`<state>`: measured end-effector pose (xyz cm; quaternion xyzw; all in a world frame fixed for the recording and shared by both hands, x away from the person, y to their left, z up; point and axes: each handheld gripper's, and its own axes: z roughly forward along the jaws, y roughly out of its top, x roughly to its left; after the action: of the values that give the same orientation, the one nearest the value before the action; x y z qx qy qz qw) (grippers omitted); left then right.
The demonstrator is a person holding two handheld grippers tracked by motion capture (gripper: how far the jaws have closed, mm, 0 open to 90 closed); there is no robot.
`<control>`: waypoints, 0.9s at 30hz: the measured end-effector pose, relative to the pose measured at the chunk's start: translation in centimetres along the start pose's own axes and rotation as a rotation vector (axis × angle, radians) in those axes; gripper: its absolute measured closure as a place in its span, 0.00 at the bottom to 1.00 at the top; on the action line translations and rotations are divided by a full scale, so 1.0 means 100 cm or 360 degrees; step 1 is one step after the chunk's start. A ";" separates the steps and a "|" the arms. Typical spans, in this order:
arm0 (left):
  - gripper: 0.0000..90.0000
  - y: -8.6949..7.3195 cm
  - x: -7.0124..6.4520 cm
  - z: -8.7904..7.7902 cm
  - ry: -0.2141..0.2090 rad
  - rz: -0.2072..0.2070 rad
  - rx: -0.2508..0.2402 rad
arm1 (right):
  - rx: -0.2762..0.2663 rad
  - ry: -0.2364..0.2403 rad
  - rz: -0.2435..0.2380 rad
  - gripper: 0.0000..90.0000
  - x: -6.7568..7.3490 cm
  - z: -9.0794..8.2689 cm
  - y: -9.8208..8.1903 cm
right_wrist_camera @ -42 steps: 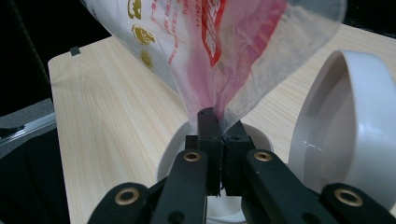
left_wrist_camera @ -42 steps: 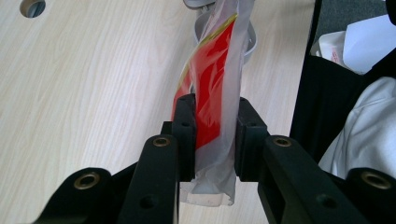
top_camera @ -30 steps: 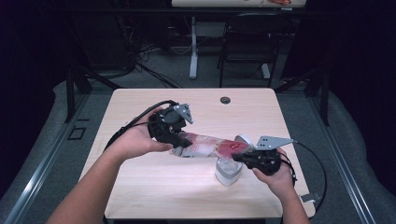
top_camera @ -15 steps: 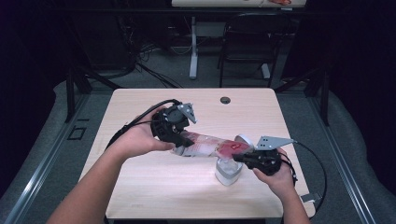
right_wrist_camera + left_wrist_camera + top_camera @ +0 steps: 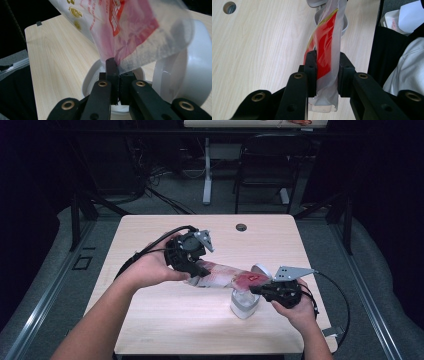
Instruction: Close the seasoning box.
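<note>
High view: red-and-clear plastic bag (image 5: 230, 277) stretched above the worktop (image 5: 165, 320) between both grippers. Left gripper (image 5: 196, 270) clamps one end, right gripper (image 5: 256, 289) pinches the other, over a white lidded container (image 5: 244, 306) with its lid (image 5: 261, 270) flipped open. Cable grommet hole (image 5: 241, 227) near the far edge, a chair (image 5: 265, 175) and a table leg (image 5: 207, 170) beyond.

One bag (image 5: 227, 275), one white container (image 5: 245, 304), two claws.

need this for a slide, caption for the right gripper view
Right tongs shut on the edge of a red-printed plastic bag above an open white container.
</note>
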<state>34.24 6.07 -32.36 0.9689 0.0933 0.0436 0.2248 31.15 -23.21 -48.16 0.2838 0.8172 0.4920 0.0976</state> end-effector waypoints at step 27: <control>0.84 0.008 -0.002 -0.001 -0.0008 0.0028 -0.0011 | 0.0050 0.0001 -0.0013 0.99 0.001 -0.002 -0.001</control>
<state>34.18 5.33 -31.92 0.9690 0.0840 0.0436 0.2280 30.92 -23.36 -48.16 0.2817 0.8261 0.4787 0.0950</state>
